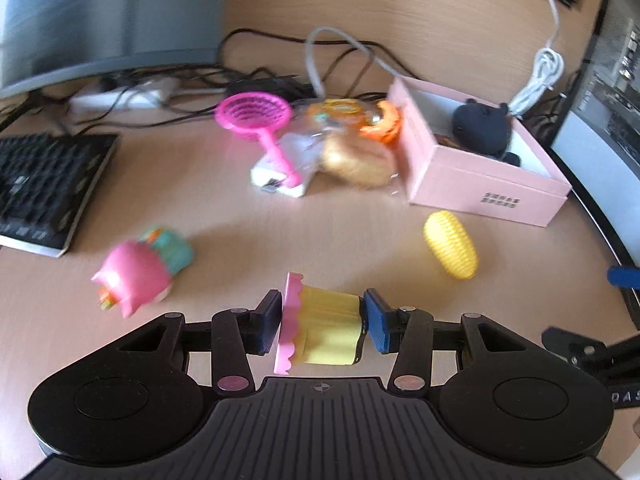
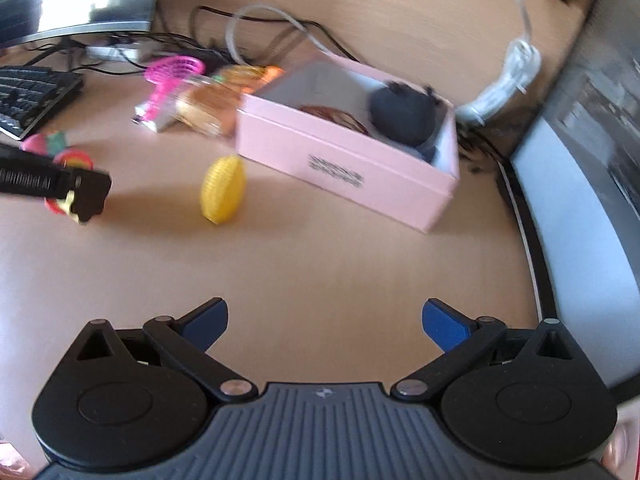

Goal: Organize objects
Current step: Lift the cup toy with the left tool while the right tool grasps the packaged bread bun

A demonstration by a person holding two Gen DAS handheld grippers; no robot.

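My left gripper (image 1: 322, 322) is shut on a yellow toy cupcake with a pink frill (image 1: 320, 326), held above the desk. My right gripper (image 2: 325, 320) is open and empty over bare desk. An open pink box (image 1: 480, 176) stands ahead to the right, with a dark plush toy (image 1: 482, 128) inside; the pink box also shows in the right wrist view (image 2: 344, 164). A yellow toy corn (image 1: 451, 245) lies in front of the box, seen also from the right (image 2: 223, 190). A pink-and-teal toy (image 1: 140, 270) lies to the left.
A pink toy net (image 1: 256, 114), a bagged bread toy (image 1: 352, 156) and an orange toy (image 1: 384, 122) lie left of the box. A keyboard (image 1: 44, 184), monitor base (image 1: 108, 20) and tangled cables (image 1: 280, 76) sit behind. The left gripper shows in the right view (image 2: 76, 190).
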